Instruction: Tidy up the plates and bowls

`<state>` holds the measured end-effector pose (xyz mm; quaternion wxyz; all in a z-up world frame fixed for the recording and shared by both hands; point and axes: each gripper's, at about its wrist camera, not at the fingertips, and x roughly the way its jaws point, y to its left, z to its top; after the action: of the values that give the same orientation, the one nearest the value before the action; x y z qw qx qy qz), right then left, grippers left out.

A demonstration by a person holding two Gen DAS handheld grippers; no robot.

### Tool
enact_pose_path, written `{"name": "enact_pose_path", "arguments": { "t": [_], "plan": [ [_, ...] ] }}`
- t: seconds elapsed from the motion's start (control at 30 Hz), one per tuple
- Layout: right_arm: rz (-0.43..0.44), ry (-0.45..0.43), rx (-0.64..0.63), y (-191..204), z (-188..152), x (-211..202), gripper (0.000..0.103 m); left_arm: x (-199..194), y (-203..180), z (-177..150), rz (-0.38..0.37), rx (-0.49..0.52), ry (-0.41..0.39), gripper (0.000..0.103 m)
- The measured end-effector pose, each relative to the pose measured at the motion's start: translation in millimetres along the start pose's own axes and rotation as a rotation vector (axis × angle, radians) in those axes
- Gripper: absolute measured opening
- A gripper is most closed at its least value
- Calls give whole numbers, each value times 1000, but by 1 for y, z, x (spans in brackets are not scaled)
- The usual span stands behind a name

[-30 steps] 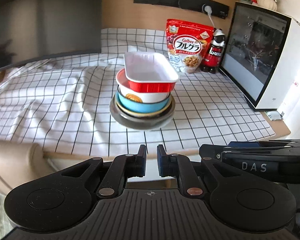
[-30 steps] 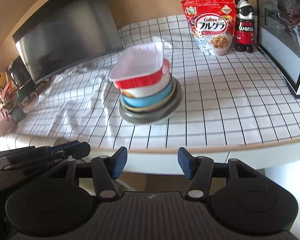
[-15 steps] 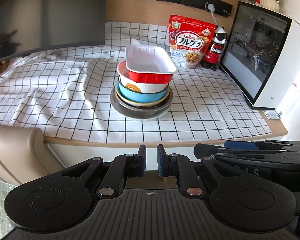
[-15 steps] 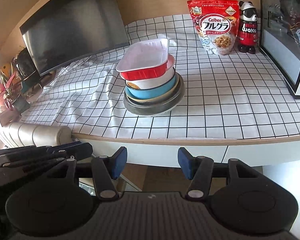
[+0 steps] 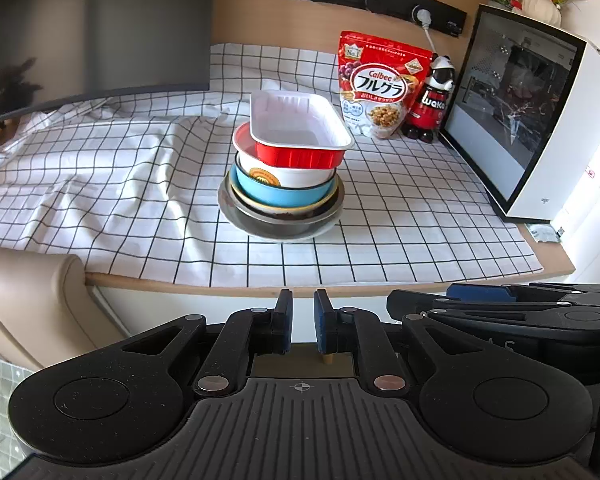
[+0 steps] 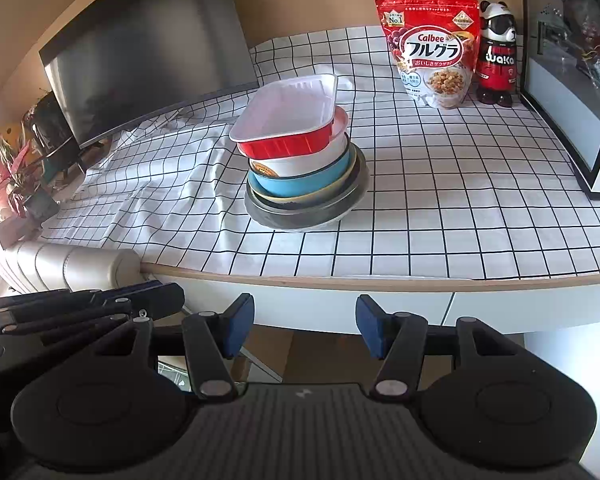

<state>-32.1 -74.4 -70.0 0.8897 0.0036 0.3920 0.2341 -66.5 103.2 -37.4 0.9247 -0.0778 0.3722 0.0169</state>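
A stack of dishes stands mid-table on the checked cloth. On top is a red rectangular tray with a white inside. Under it are a white bowl, a blue bowl, a yellow-rimmed dish and a dark grey plate at the bottom. My left gripper is nearly shut and empty, below the table's front edge. My right gripper is open and empty, also in front of the table edge; its side shows in the left wrist view.
A red Calbee cereal bag and a panda-topped bottle stand at the back right. A white glass-sided case fills the right edge. A dark monitor stands back left. A beige cushion lies front left.
Both grippers have drawn back and away from the table, so the stack looks smaller and farther. The jaws have not changed. The stack has not moved.
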Motion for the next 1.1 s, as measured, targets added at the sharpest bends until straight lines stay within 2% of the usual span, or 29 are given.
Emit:
{"name": "enact_pose_path", "arguments": {
  "t": [1.1],
  "plan": [
    [0,-2,-1,7,-6,-4,57,-8,3,-4,0,-10,1,14]
  ]
}}
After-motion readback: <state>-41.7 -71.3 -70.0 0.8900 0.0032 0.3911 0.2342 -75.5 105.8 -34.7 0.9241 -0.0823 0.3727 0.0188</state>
